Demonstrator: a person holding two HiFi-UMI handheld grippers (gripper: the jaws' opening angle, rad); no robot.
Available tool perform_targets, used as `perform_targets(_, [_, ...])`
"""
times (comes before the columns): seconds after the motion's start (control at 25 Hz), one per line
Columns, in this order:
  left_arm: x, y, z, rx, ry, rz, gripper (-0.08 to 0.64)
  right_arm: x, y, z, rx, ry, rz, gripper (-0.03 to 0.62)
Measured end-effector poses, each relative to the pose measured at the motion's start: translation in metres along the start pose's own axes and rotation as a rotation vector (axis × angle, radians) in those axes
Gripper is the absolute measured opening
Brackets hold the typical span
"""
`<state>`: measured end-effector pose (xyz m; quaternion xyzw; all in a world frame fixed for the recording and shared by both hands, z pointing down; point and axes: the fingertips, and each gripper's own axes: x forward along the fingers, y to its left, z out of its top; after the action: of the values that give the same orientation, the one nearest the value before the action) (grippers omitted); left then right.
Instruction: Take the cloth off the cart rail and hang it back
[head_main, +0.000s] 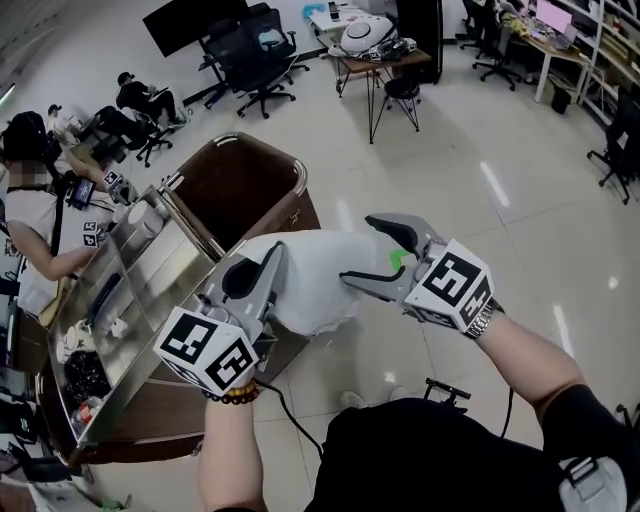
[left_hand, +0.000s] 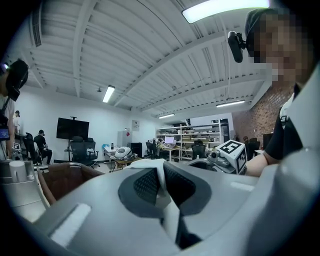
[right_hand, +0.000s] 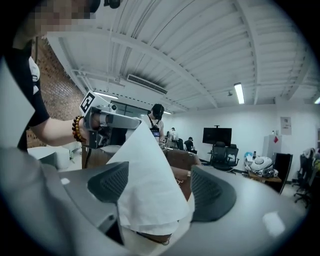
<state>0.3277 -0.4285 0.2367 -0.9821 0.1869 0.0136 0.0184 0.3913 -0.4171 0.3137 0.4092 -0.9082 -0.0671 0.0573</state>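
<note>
A white cloth (head_main: 310, 270) hangs in the air between my two grippers, just right of the steel cart (head_main: 160, 262). My left gripper (head_main: 268, 262) is shut on the cloth's near-left edge; in the left gripper view a fold of cloth (left_hand: 161, 192) is pinched between the dark pads. The right gripper (head_main: 362, 250) stands wide open at the cloth's right side. In the right gripper view the cloth (right_hand: 147, 185) rises as a peak between the spread pads (right_hand: 212, 192), loose, with neither pad pressing it.
A brown bag bin (head_main: 240, 180) with a metal rim hangs at the cart's far end. Another person (head_main: 30, 230) stands at the cart's left. Office chairs (head_main: 255, 55) and a small table with a stool (head_main: 385, 70) stand farther back on the glossy floor.
</note>
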Motion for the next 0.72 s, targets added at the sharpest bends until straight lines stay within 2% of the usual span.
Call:
perform_targets(0.32, [0.016,0.044,0.023,-0.056,0.034,-0.032,0.011,0.022,-0.016,0.029,0.010,-0.077,-0.045,0.373])
perform_targets(0.56, [0.032,0.101,0.034,-0.144,0.078,0.001,0.011,0.040,-0.023,0.061,-0.010,-0.116,-0.087,0.373])
perform_targets(0.72, [0.045,0.149,0.020,-0.173,0.125,0.050,0.012,0.055,-0.031,0.068,-0.007,-0.133,-0.104,0.373])
